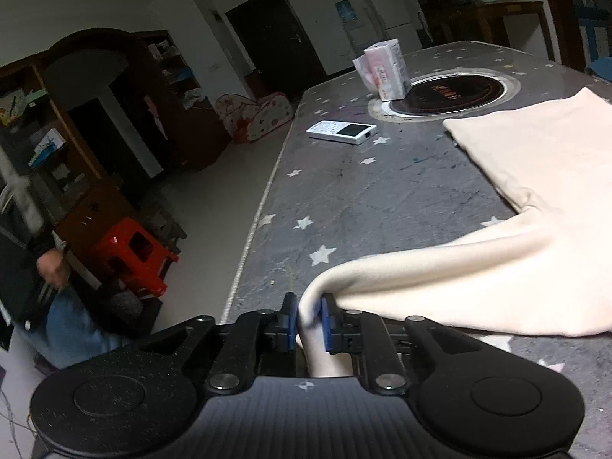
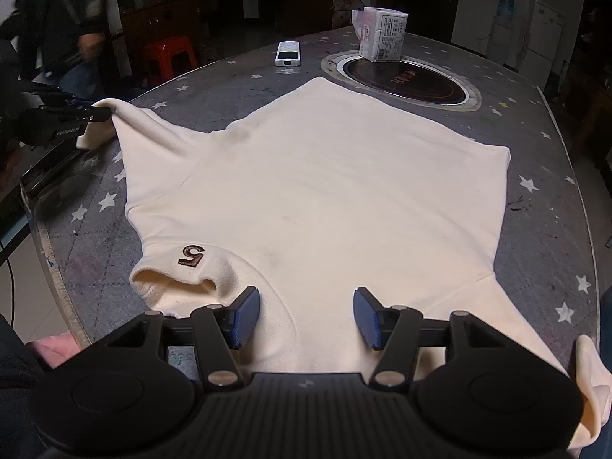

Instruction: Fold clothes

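Note:
A cream sweatshirt [image 2: 325,191] lies spread flat on the grey star-patterned table [image 2: 535,134], its collar with a brown "5" [image 2: 191,255] nearest the right wrist camera. My left gripper [image 1: 309,319] is shut on the end of the sleeve [image 1: 440,287], with cream fabric filling the gap between its blue pads. In the right wrist view that sleeve end [image 2: 101,114] is raised off the table at the far left. My right gripper [image 2: 306,317] hangs open just over the chest below the collar, nothing between its fingers. The other sleeve [image 2: 589,382] runs off at the lower right.
A white remote [image 2: 288,53], a tissue pack [image 2: 382,34] and a round inset hob [image 2: 401,80] sit beyond the sweatshirt. The table's left edge [image 1: 252,229] drops to the floor, where a red stool [image 1: 134,256] stands. A person [image 1: 42,267] stands beside the stool.

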`<state>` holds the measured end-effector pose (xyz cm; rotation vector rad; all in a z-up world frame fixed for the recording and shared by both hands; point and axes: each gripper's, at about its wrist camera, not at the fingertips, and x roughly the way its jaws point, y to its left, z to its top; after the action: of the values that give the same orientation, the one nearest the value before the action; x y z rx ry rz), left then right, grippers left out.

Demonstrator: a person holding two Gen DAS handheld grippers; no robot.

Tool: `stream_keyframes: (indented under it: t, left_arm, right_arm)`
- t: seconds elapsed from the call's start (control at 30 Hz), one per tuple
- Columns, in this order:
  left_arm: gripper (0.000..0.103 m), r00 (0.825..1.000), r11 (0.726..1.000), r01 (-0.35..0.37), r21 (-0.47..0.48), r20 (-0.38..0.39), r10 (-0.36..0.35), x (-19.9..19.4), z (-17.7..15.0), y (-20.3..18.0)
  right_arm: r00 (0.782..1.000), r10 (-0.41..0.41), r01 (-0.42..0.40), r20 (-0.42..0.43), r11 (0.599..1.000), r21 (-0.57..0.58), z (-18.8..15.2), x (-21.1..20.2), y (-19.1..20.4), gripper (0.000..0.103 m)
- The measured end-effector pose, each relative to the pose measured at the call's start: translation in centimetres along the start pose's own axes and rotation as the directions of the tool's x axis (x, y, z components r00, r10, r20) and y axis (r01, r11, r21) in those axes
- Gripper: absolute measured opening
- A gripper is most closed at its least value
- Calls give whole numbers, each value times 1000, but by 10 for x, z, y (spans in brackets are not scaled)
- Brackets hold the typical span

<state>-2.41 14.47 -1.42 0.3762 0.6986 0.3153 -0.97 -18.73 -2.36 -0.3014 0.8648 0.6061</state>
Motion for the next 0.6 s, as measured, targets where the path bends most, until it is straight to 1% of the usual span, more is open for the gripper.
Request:
stream_keyframes:
  t: [0.07, 0.1, 0.17, 0.27, 0.43, 0.57, 0.6]
  left_arm:
    - [31, 1000, 1000, -15, -9, -3, 15, 1, 0, 3]
    - [34, 1000, 1000, -19, -16, -5, 19, 1, 0, 5]
    - [41, 999, 999, -32, -30, -6, 32, 1, 0, 9]
    - [46, 998, 997, -61, -54, -2, 61, 0, 2, 15]
    - [47, 995, 988, -99, -117, 5, 100, -2, 7, 29]
    - [47, 996, 984, -85, -155, 19, 89, -8, 13, 35]
    - [47, 997, 985, -72, -158, 26, 77, -10, 14, 34]
  right_arm:
    - [1000, -3, 3, 0, 1000, 2, 0, 0, 0, 59]
    - [1000, -3, 3, 0, 1000, 3, 0, 0, 0, 59]
    - [1000, -4, 4, 0, 1000, 3, 0, 0, 0, 59]
    - [1000, -4, 4, 0, 1000, 3, -1, 0, 0, 60]
    - [1000, -5, 5, 1, 1000, 5, -1, 0, 0, 60]
    - [1000, -5, 5, 3, 1000, 11, -1, -1, -1, 60]
    - [1000, -5, 5, 4, 1000, 15, -2, -1, -1, 60]
